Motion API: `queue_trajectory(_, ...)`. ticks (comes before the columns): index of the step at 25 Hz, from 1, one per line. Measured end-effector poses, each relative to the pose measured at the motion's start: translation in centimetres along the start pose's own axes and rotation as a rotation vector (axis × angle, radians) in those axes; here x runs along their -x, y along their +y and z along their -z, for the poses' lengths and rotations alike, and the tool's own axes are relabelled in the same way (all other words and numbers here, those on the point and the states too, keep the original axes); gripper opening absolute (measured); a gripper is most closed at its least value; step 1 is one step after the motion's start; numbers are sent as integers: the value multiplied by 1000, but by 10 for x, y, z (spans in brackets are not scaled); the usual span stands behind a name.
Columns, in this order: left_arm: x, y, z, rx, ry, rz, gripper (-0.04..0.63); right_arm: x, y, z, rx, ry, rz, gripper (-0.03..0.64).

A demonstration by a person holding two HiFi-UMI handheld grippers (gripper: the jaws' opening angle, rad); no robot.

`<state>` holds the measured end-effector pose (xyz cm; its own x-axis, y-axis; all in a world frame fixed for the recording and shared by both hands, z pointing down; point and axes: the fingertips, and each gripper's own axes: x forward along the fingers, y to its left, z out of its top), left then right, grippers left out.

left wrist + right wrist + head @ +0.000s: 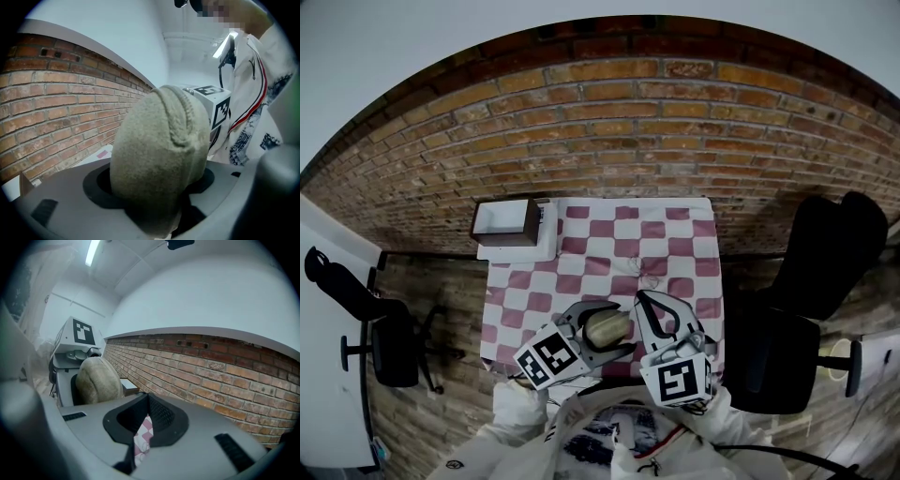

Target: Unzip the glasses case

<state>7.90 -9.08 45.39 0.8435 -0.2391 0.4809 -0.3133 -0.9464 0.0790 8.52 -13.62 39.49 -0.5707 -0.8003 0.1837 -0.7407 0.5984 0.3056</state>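
Over the counter's [675, 246] near edge, the glasses case [604, 328] sits in the left hand-held gripper [623, 328]; a box [504, 223] stands far left.

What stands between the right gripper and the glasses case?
Nothing visible does. The right gripper, shut and empty, is close beside the glasses case, which the left gripper clamps above the table.
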Motion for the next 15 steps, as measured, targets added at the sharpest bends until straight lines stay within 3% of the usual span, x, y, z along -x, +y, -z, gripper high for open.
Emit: queue_trajectory(15,-24,-6,8,7,84,-40,333,13,-10,7,-11,-39,-23,15)
